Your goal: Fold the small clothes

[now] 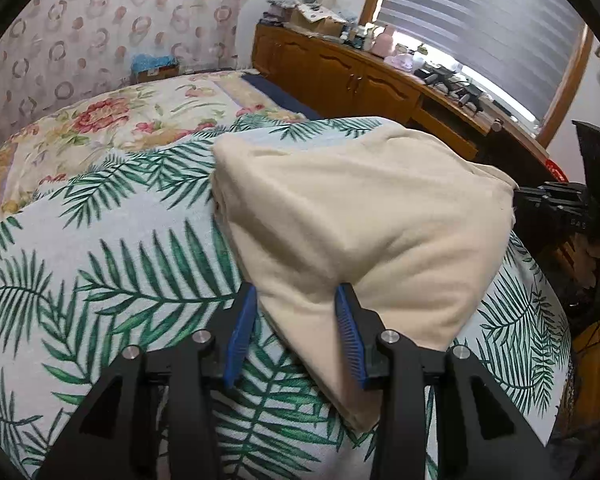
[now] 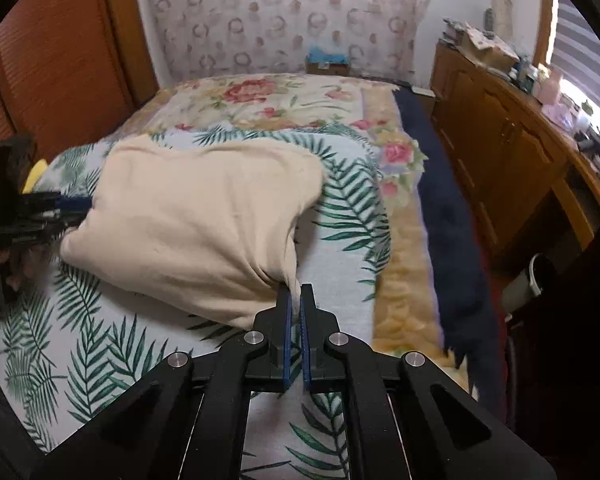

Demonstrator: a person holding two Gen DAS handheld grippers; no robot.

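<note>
A cream folded cloth [image 1: 360, 220] lies bunched on the palm-leaf bedspread [image 1: 100, 260]. My left gripper [image 1: 296, 292] stands open over its near corner. The cloth fills the gap between the blue pads [image 1: 240, 332], and part of it runs under the right finger. In the right wrist view the same cloth [image 2: 196, 216] stretches from my left gripper [image 2: 74, 206] at the far left to my right gripper [image 2: 296, 292], which is shut on a pinched corner of it. That right gripper [image 1: 520, 194] shows at the cloth's far right corner in the left wrist view.
A floral quilt [image 2: 260, 100] covers the far half of the bed, with a dark blue strip [image 2: 452, 220] along its right side. A wooden cabinet [image 2: 512, 152] with clutter on top runs along the right wall under a window. A wooden door [image 2: 60, 72] stands at the left.
</note>
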